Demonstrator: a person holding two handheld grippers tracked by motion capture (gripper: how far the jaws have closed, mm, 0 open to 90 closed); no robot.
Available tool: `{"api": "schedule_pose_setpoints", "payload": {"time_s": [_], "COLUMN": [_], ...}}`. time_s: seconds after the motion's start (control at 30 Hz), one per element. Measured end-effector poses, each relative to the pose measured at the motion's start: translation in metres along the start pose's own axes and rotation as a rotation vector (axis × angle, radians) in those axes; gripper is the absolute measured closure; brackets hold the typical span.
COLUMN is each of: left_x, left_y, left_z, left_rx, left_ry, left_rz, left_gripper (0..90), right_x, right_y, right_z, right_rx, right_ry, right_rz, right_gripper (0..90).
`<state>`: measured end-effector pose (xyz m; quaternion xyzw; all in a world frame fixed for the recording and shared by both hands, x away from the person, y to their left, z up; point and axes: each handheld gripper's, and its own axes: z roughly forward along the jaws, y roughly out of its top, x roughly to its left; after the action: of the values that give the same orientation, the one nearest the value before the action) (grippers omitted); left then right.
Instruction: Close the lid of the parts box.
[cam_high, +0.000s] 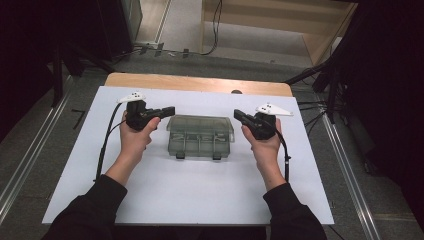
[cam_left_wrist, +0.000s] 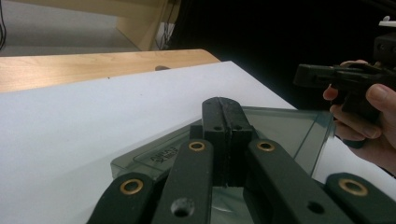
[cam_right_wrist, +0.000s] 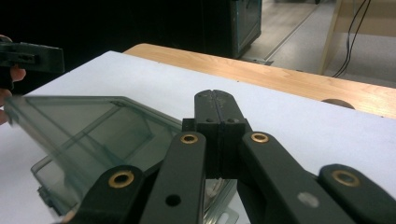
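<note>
On the left of the high view, my left hand (cam_high: 134, 137) holds my left gripper (cam_high: 169, 109) above the white sheet (cam_high: 190, 195) which covers the wooden table (cam_high: 200, 82). Its jaws point toward the middle and, in the left gripper view, they are pressed together with nothing between them. Its tip is just beside the left end of the box, but I cannot tell if it touches.

In the middle lies the smoky transparent plastic box (cam_high: 200, 136) with its lid down and two dark latches on the side near me. Through the lid I see some dividers inside.

On the right, my right hand (cam_high: 266, 145) holds my right gripper (cam_high: 237, 114), which points back toward the box, close to its right end. In the right gripper view these jaws also are fully together and hold nothing.
</note>
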<state>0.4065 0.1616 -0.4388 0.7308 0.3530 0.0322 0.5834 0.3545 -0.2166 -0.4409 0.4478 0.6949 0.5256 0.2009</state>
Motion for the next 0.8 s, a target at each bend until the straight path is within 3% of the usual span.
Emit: {"api": "schedule_pose_setpoints", "payload": {"time_s": [0.17,0.37,0.57,0.67,0.8], "left_x": [-0.007,-0.015,-0.020,-0.022,-0.023], "left_y": [-0.011,-0.026,-0.043,-0.048,-0.054], "left_z": [-0.004,-0.004,-0.010,-0.011,-0.013], "left_rx": [0.002,0.033,0.023,0.048,0.052], "left_ry": [-0.009,0.019,0.034,0.052,0.059], "left_rz": [0.009,0.039,0.030,0.044,0.036], "left_gripper": [89.2,89.2,89.2,89.1,89.1], "right_x": [0.005,0.012,0.021,0.026,0.031], "right_y": [-0.006,-0.020,-0.033,-0.038,-0.046], "right_z": [-0.007,-0.012,-0.015,-0.016,-0.018], "right_rx": [-0.011,-0.007,0.007,0.012,0.009], "right_ry": [-0.002,-0.014,-0.017,-0.022,-0.021], "right_rz": [-0.013,-0.020,-0.041,-0.053,-0.058], "right_gripper": [87.5,87.5,87.5,87.5,87.5]}}
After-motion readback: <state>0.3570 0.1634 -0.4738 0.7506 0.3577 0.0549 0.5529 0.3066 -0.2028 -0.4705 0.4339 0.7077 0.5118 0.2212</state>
